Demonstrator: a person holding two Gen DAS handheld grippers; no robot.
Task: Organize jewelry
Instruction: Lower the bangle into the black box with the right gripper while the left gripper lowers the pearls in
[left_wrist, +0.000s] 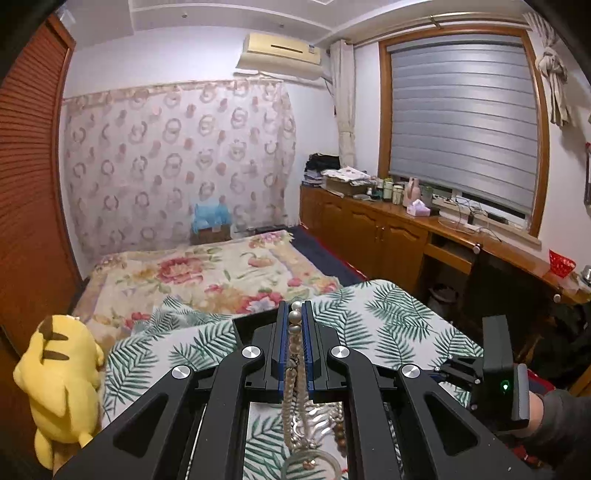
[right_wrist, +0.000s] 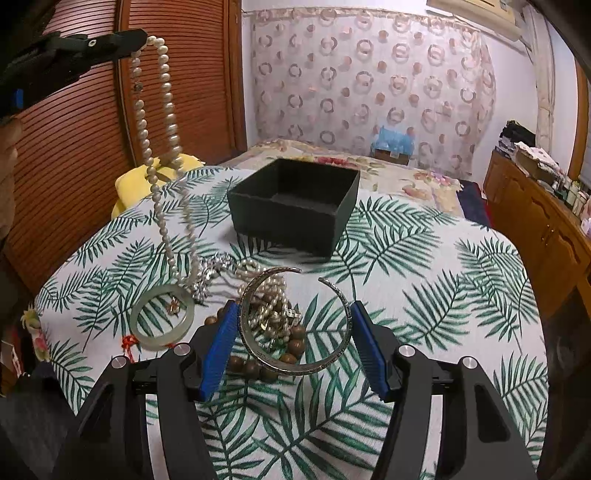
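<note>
Left gripper (left_wrist: 296, 314) is clamped on the lifted pearl necklace (right_wrist: 162, 122). Right gripper (right_wrist: 291, 314) is spread wide, straddling the silver cuff bangle (right_wrist: 295, 363). Next: carry the necklace to the black box (right_wrist: 295, 206) ahead.

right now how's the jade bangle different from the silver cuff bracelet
The jade bangle is a closed, smooth pale-green ring; the silver cuff bracelet is an open C with a gap and patterned metal. The bangle lies flat on the leaf-print cloth with the pearl necklace hanging down at it; the cuff is tilted, propped on a pile of beads, between the open fingers of the right gripper. Both are rigid wrist pieces still outside the black box.
</note>
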